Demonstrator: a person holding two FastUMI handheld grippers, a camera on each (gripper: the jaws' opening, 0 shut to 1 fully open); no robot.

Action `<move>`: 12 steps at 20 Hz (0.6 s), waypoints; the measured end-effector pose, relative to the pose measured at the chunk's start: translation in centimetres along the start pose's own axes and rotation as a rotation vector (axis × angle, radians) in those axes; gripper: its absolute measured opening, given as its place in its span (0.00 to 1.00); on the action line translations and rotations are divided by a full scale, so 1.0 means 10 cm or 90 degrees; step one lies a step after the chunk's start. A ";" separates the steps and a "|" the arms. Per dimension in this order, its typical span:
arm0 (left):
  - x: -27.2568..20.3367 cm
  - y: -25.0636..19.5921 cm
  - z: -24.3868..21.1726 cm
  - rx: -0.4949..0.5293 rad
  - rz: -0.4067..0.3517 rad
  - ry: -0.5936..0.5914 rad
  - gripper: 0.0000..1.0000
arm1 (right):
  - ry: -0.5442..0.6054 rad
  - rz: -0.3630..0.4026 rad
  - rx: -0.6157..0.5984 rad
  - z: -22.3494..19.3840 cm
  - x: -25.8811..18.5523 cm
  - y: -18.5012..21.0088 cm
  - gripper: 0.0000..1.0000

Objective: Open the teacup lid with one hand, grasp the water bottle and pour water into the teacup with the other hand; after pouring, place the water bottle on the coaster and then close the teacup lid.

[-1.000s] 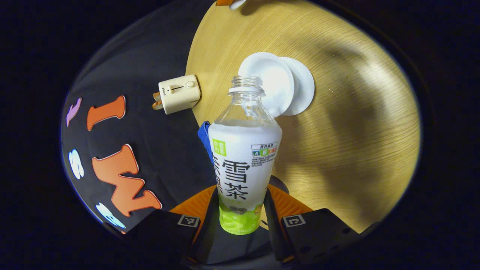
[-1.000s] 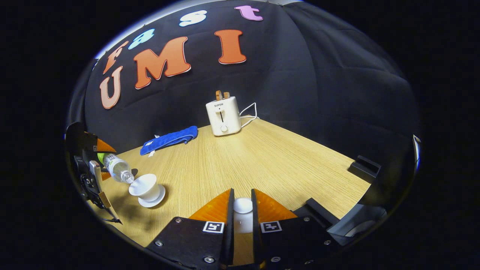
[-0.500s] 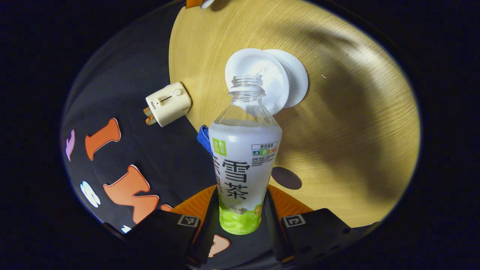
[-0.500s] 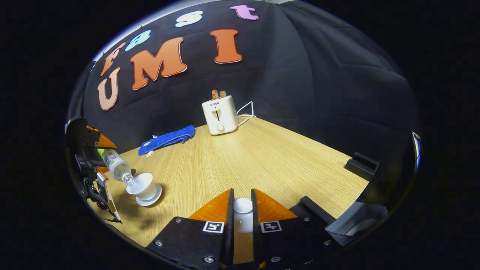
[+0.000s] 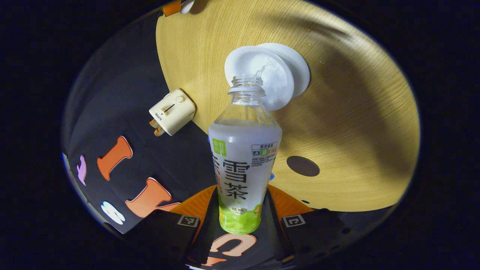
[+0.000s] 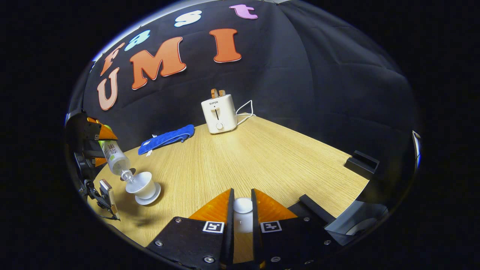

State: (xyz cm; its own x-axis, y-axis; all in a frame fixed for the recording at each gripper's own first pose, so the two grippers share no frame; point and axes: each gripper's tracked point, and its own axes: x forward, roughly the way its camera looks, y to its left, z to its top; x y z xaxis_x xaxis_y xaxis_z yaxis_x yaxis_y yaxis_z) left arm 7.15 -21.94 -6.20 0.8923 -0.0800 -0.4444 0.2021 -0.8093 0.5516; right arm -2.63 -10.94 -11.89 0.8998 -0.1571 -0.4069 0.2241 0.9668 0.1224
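In the left gripper view, the left claw (image 5: pixel 242 215) at the bottom centre of the frame pinches the water bottle (image 5: pixel 243 165) by its lower body, one finger pressed on each side. The bottle is uncapped and its open mouth lies over the rim of the white teacup (image 5: pixel 258 80), which sits on a white saucer (image 5: pixel 296 63) in the upper middle of the frame; a thin stream of water runs from the mouth into the cup. A dark round coaster (image 5: pixel 303 166) lies on the wooden table (image 5: pixel 356 112) right of the bottle, well apart from the cup. A cream toaster (image 5: pixel 172 111) appears left of the bottle's neck, at the table's edge. In the right gripper view, the right claw (image 6: pixel 242 215) at the bottom centre is closed on the white teacup lid (image 6: pixel 243 205), gripping it between both fingers above the table (image 6: pixel 262 157). At the left edge of the frame the other claw (image 6: pixel 98 144) holds the water bottle (image 6: pixel 114 157) tilted steeply, mouth down, at the teacup (image 6: pixel 141 184), which stands on its saucer (image 6: pixel 150 198) in the lower left. A blue cloth (image 6: pixel 167 138) lies farther back on the table, and the toaster (image 6: pixel 218 113) stands upright near the table's far edge at centre, a white cord (image 6: pixel 245 110) looping just beside it.
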 end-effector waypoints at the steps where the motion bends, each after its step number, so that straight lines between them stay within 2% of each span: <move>1: 0.00 0.01 0.01 0.001 -0.001 -0.003 0.64 | 0.000 0.000 0.000 0.01 0.00 0.00 0.21; 2: -0.01 0.00 0.02 0.003 -0.003 -0.004 0.64 | 0.000 0.001 0.001 0.00 -0.01 0.00 0.17; 3: -0.02 -0.01 0.03 0.007 -0.006 -0.005 0.64 | 0.000 0.004 0.002 0.00 0.00 0.01 0.21; 4: -0.01 -0.01 0.04 0.009 -0.009 -0.005 0.64 | -0.001 0.005 0.001 0.00 0.00 0.00 0.17; 5: 0.00 -0.01 0.05 0.007 -0.013 -0.007 0.64 | -0.001 0.005 0.001 0.00 0.00 0.00 0.17; 6: 0.02 -0.02 0.05 0.002 -0.013 -0.006 0.64 | -0.001 0.005 0.003 0.00 -0.01 0.00 0.21; 12: 0.04 -0.11 0.00 -0.035 -0.014 -0.006 0.67 | 0.002 0.006 0.004 -0.02 0.00 0.01 0.21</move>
State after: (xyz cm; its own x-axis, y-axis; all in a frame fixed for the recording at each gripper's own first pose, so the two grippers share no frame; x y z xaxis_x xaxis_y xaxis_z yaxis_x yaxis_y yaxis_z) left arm 7.27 -21.07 -6.92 0.8837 -0.0688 -0.4629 0.2429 -0.7780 0.5795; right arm -2.68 -10.82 -12.02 0.9009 -0.1481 -0.4080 0.2184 0.9670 0.1313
